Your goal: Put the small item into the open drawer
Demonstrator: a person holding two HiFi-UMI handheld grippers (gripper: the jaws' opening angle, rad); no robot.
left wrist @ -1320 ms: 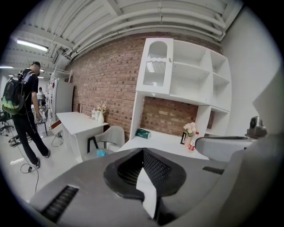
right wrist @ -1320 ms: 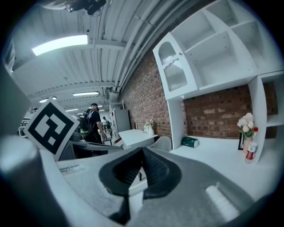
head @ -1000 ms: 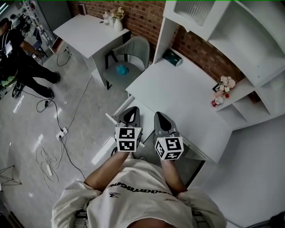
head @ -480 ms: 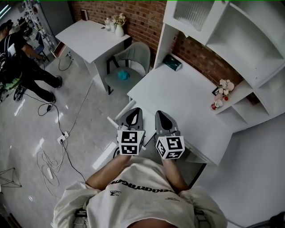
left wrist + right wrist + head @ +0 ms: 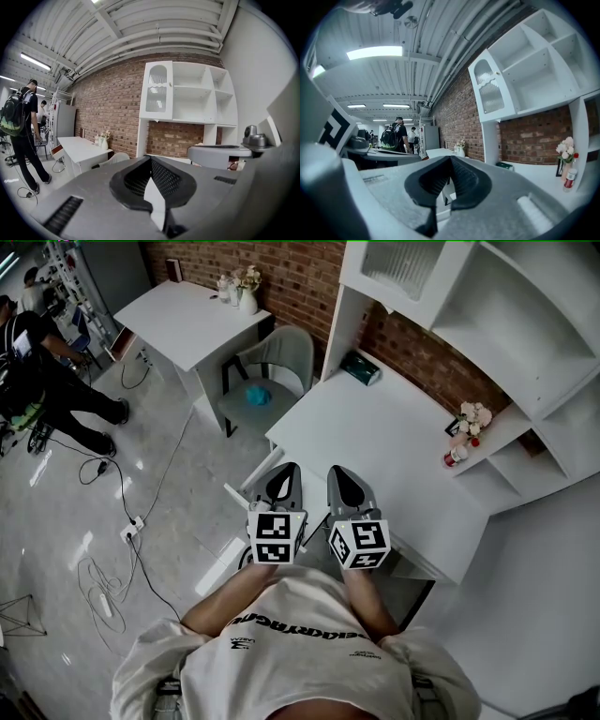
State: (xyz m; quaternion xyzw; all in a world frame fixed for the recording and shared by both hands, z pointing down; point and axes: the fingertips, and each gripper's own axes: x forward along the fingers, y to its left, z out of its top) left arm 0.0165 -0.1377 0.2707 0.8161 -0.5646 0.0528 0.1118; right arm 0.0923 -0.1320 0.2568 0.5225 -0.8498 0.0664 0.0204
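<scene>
Both grippers are held side by side over the front left edge of the white desk (image 5: 394, 442). My left gripper (image 5: 282, 474) is shut with nothing between its jaws, and its closed tips (image 5: 150, 160) point toward the desk and shelving. My right gripper (image 5: 339, 474) is also shut and empty, its jaws (image 5: 450, 159) meeting at the tip. On the desk's far corner lies a small green box (image 5: 361, 367). A small red-capped bottle (image 5: 455, 455) stands on the low shelf at the right. A white part (image 5: 246, 489) sticks out below the desk edge by the left gripper; I cannot tell whether it is the drawer.
A white shelf unit (image 5: 487, 324) rises behind and right of the desk, with flowers (image 5: 475, 416) on it. A grey chair (image 5: 272, 362) with a teal object stands to the left, beside a second white table (image 5: 192, 310). Cables (image 5: 112, 521) lie on the floor; a person (image 5: 37, 362) stands far left.
The head view has shifted slightly. Both grippers stay shut and side by side at the desk's front edge.
</scene>
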